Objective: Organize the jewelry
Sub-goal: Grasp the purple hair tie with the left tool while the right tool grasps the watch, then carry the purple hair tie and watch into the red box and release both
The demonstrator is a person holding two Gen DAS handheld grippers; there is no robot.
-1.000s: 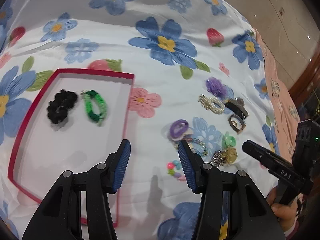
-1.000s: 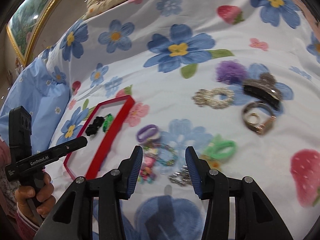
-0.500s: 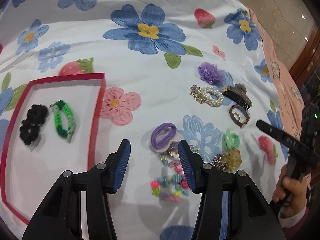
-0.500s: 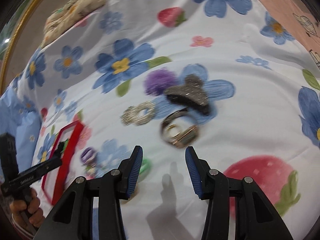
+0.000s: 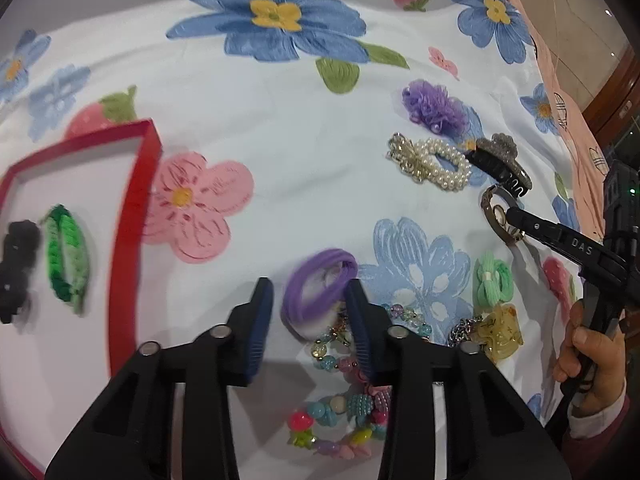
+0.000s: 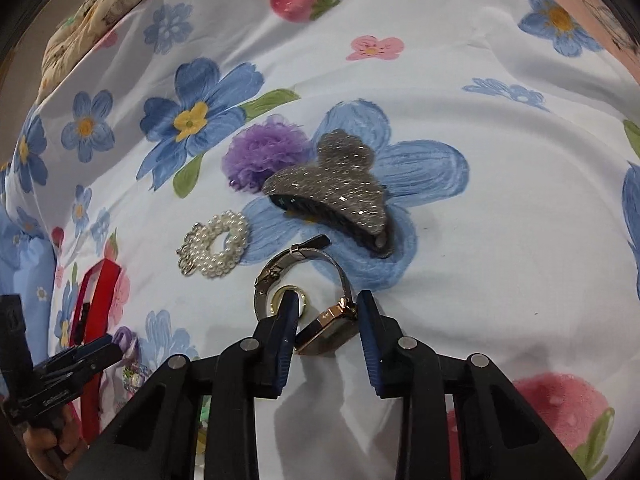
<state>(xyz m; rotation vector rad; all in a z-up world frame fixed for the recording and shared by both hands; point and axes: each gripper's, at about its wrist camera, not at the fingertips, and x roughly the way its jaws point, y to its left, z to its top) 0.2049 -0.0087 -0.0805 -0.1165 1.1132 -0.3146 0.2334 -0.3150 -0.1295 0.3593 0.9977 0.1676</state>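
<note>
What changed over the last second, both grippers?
Both came down over the spread pieces, jaws closing. The left gripper left the red box and now brackets the purple hair tie; the right gripper slid from the bead pile to straddle the watch. Neither is clamped yet. The black scrunchie and green tie remain in the box; the other pieces lie unmoved.

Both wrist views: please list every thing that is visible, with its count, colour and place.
box: 1, red, left.
scrunchie: 1, black, in box.
braided tie: 1, green, in box.
purple hair tie: 1, between left fingers.
bead bracelets: several, multicoloured, under left gripper.
pearl clip: 1, white.
puff: 1, purple.
claw clip: 1, glittery grey.
watch: 1, gold-grey, between right fingers.
green tie: 1.
amber clip: 1.
left gripper: closing.
right gripper: closing.
</note>
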